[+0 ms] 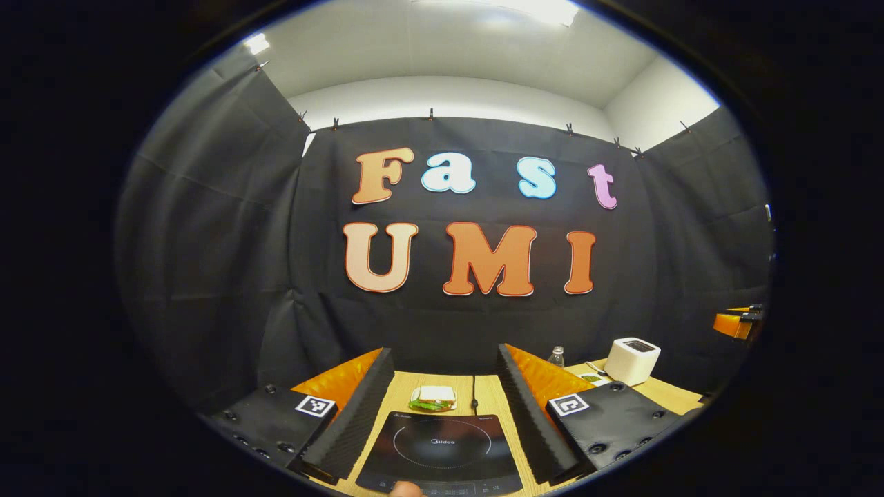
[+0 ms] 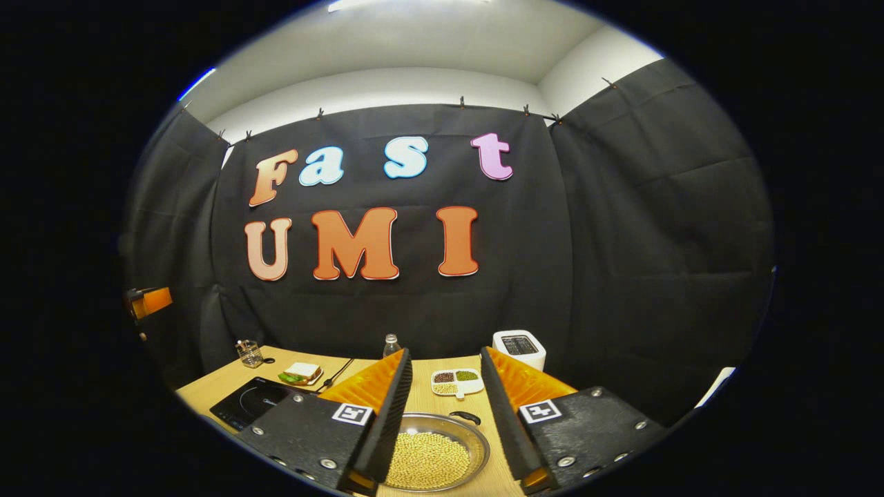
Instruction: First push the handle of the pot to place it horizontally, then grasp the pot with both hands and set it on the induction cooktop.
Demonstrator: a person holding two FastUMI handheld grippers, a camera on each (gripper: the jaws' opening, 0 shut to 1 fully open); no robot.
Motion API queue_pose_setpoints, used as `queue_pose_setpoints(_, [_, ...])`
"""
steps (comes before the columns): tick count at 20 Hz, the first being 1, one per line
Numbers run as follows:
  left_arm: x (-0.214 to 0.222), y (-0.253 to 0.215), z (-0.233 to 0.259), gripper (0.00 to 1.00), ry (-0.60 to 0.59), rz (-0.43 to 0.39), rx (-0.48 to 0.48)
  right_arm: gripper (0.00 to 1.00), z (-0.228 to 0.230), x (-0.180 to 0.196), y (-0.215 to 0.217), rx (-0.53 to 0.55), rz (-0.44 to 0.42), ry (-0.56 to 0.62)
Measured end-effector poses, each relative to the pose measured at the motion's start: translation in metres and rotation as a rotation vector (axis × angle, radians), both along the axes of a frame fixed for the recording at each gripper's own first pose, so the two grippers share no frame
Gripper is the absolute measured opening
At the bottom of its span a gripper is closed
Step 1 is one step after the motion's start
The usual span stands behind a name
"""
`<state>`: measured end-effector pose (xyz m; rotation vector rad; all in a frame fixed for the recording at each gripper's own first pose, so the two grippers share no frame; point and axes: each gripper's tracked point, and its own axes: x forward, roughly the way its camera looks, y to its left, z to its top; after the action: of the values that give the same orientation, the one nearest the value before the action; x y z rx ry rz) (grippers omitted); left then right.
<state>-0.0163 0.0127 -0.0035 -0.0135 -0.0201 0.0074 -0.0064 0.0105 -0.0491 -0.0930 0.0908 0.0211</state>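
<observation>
The handle behind the bean-filled pot should be nudged sideways by the right gripper, held spread wide; the left gripper is likewise held spread above the induction cooktop.

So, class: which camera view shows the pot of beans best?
The right gripper view: the pot sits close ahead between that gripper's open jaws, beans and dark handle visible. The left gripper view faces the induction cooktop and a sandwich instead.

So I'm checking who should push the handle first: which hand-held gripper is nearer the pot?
Right. The right hand-held gripper hovers open right over the pot of beans; the left hand-held gripper is off over the induction cooktop.
</observation>
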Motion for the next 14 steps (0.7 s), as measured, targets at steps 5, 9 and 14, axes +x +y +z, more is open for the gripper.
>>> queue_pose_setpoints(5, [-0.002,0.002,-0.001,0.97,0.005,0.006,0.005,0.17,-0.018,-0.011,0.005,-0.032,0.015,0.019])
queue_pose_setpoints(9, [-0.003,0.001,-0.002,0.97,0.005,0.001,0.005,0.01,-0.044,-0.025,0.011,-0.027,0.046,0.064])
queue_pose_setpoints(14, [-0.003,0.0,-0.008,0.97,0.017,-0.006,-0.003,0.0,-0.092,-0.047,0.012,-0.035,0.072,0.161])
